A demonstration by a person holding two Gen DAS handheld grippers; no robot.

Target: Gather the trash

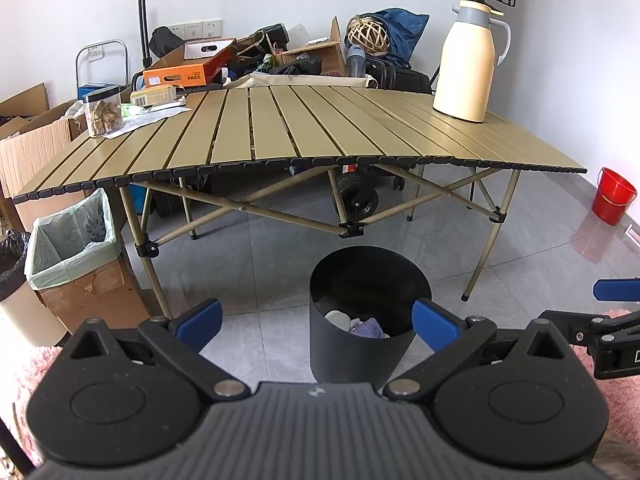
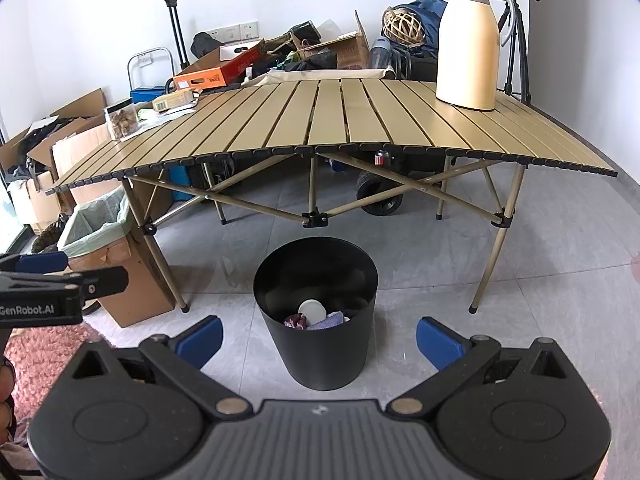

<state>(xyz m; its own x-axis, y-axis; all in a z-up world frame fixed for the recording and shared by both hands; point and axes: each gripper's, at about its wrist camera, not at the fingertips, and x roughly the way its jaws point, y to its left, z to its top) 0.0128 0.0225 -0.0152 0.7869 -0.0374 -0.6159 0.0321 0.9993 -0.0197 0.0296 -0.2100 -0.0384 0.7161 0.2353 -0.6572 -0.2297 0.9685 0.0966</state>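
Slatted folding table (image 1: 304, 124) bearing a cream thermos jug (image 1: 466, 64), clear snack jar (image 1: 103, 111), papers (image 1: 154, 114); black bin (image 1: 360, 320) on tiled floor (image 1: 520, 240).

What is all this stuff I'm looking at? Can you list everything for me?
Folding table: one, tan slats, middle of the room.
Thermos jug: one, cream with grey top, on the table's right end.
Clear jar: one, brown pieces inside, on the table's left end.
Papers and small box: a few, pale, beside the jar.
Black bin: one, on the floor before the table, holding a white disc and cloth scraps.
Lined cardboard box: one, green bag inside, left of the table.
Red bucket: one, far right on the floor.
Clutter of boxes and bags: many, behind the table.
Tripod: one, black, right corner.
Left tongs: blue tips, open, empty.
Right tongs: blue tips, open, empty.
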